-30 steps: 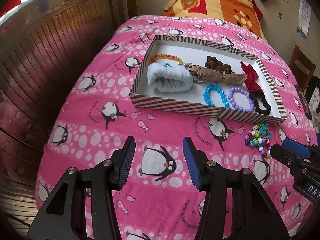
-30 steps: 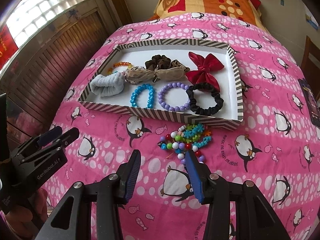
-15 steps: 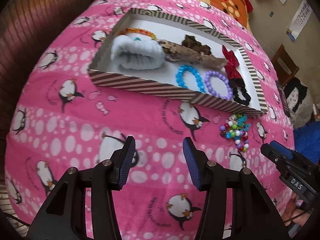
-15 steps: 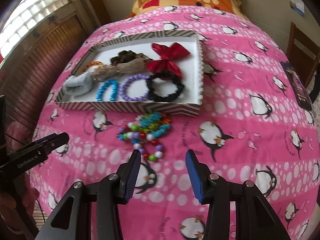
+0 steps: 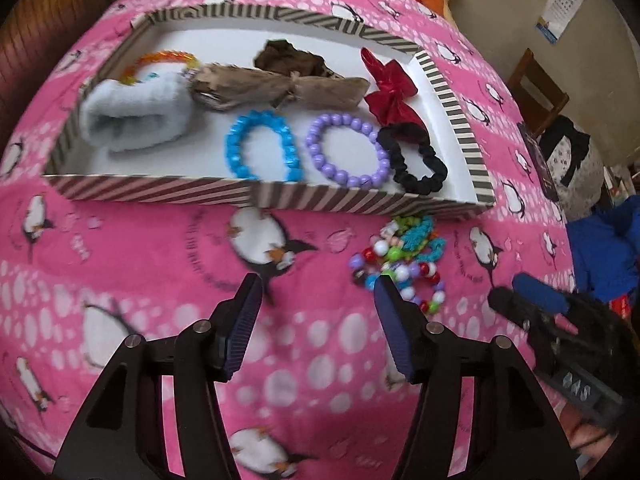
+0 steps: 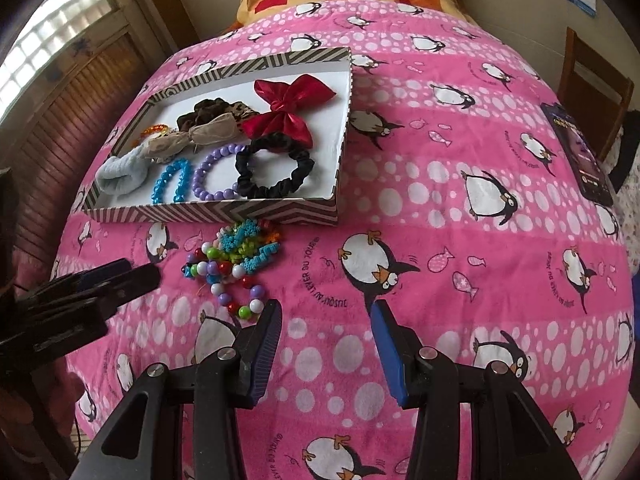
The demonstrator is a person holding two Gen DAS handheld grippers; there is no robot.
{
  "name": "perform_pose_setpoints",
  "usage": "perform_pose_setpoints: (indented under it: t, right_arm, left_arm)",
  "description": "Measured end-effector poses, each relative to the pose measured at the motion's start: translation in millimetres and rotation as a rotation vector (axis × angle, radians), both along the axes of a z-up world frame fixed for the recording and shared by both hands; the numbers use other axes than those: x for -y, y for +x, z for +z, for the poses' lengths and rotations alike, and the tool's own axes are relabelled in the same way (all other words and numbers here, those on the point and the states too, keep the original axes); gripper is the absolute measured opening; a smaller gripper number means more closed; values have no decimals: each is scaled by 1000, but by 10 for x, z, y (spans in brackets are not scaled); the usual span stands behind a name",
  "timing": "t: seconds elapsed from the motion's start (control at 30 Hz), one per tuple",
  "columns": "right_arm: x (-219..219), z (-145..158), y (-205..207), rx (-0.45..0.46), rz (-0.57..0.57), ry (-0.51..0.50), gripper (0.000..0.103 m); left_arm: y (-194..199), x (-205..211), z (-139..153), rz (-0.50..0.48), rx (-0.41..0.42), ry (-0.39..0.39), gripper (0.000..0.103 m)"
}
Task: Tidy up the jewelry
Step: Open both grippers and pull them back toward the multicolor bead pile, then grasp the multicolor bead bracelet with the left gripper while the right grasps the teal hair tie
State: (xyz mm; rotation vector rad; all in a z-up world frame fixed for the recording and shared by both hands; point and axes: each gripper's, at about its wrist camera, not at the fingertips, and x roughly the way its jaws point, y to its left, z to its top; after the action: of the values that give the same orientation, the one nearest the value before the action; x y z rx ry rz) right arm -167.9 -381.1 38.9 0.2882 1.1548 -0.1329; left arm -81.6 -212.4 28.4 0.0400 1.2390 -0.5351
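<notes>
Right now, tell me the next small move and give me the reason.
Probably ease the right gripper forward and left onto the pile of multicolored bead bracelets. Its jaws are open and empty, and that pile lies on the pink blanket just in front of the striped tray, the only jewelry outside it. The left gripper is open too, and a tip already overlaps the pile.
</notes>
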Motion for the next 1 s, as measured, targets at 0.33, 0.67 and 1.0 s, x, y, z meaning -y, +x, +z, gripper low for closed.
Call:
perform_pose_setpoints:
  t: [0.33, 0.67, 1.0]
  right_arm:
    - [66, 1, 1, 0, 6, 37, 44]
    - [-208, 14, 213, 38, 111, 61, 44]
    - [-356, -266, 528, 26, 143, 50, 27]
  left_arm:
    - [19, 271, -98, -64, 30, 125, 41]
    - [57, -331, -61, 2, -20, 121, 32]
    - [108, -239, -74, 38, 11, 116, 57]
